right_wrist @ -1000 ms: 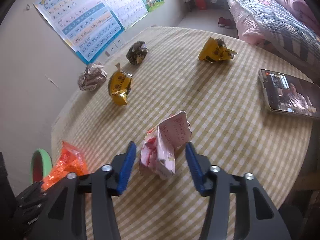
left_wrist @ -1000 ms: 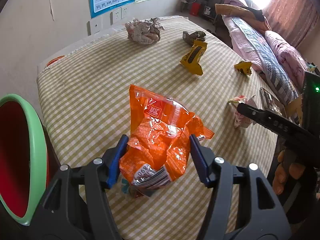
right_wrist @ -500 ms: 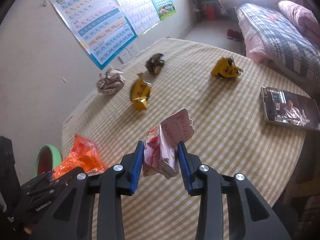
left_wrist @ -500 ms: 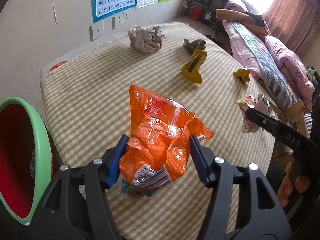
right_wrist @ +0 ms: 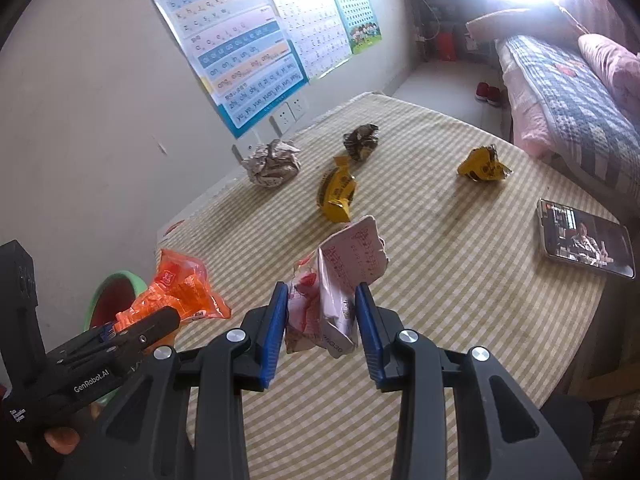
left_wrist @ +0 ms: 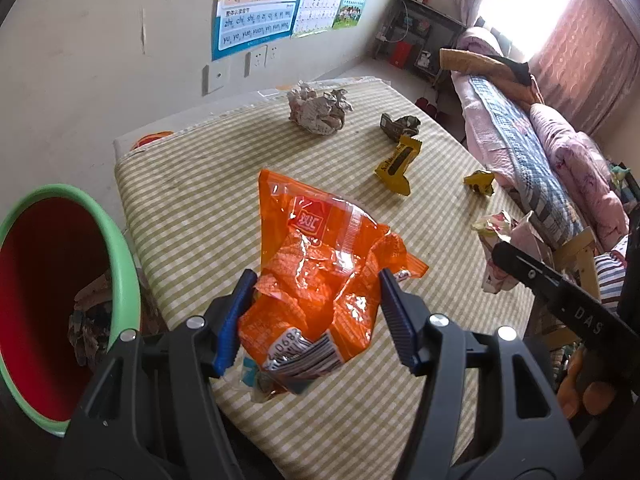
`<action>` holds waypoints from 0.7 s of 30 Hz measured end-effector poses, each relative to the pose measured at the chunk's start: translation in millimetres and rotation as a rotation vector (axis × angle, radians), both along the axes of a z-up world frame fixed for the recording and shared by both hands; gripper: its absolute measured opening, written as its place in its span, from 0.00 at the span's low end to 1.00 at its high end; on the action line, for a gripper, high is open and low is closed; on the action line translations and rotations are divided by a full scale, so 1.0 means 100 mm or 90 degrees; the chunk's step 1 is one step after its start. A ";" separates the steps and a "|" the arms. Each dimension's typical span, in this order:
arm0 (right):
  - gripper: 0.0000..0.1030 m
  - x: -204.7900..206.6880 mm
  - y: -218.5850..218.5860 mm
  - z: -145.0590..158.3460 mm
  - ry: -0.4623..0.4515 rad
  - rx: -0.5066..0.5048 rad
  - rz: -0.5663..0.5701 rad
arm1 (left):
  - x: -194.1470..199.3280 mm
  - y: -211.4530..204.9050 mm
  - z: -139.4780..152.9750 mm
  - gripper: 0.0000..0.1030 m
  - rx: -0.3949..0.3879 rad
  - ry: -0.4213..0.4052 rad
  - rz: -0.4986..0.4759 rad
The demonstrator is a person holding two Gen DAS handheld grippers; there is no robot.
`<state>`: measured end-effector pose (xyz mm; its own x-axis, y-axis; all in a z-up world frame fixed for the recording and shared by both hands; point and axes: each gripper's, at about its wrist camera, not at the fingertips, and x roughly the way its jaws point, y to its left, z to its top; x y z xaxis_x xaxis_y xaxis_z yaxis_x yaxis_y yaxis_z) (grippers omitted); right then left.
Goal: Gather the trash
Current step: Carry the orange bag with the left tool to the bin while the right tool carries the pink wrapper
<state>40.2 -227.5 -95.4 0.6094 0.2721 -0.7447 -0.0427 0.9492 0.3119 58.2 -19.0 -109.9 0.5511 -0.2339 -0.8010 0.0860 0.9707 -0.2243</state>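
My left gripper (left_wrist: pixel 316 316) is shut on an orange snack bag (left_wrist: pixel 320 264) and holds it above the checked table (left_wrist: pixel 192 200). The bag also shows in the right wrist view (right_wrist: pixel 180 288). My right gripper (right_wrist: pixel 322 316) is shut on a crumpled pink and white wrapper (right_wrist: pixel 340 280), lifted off the table; the wrapper also shows in the left wrist view (left_wrist: pixel 504 240). A green-rimmed red bin (left_wrist: pixel 48 288) stands at the table's left side, with some trash inside.
On the table lie a crumpled paper ball (right_wrist: pixel 274 164), a yellow wrapper (right_wrist: pixel 338 192), a dark wrapper (right_wrist: pixel 362 142), another yellow wrapper (right_wrist: pixel 482 166) and a phone (right_wrist: pixel 584 238). A bed (left_wrist: pixel 540 152) stands beyond the table's right side.
My right gripper closed on the pink wrapper and lifted it off the table. My left gripper rose with the orange bag, and more of the bin's inside shows.
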 end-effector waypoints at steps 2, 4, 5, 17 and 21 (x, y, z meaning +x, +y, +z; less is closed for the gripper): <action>0.33 -0.04 0.04 0.03 -0.002 -0.005 0.007 | -0.03 0.04 0.00 0.57 -0.005 -0.001 0.004; 0.33 -0.06 0.09 0.06 -0.005 -0.010 0.015 | -0.05 0.06 0.01 0.57 -0.011 -0.003 0.007; 0.33 -0.08 0.13 0.07 -0.007 -0.013 0.021 | -0.07 0.08 0.02 0.57 -0.014 -0.005 0.010; 0.33 -0.26 0.59 0.15 -0.013 -0.038 0.096 | -0.20 0.34 0.14 0.57 -0.040 -0.031 0.043; 0.33 -0.29 0.74 0.14 -0.011 -0.045 0.121 | -0.25 0.47 0.15 0.57 -0.042 -0.035 0.060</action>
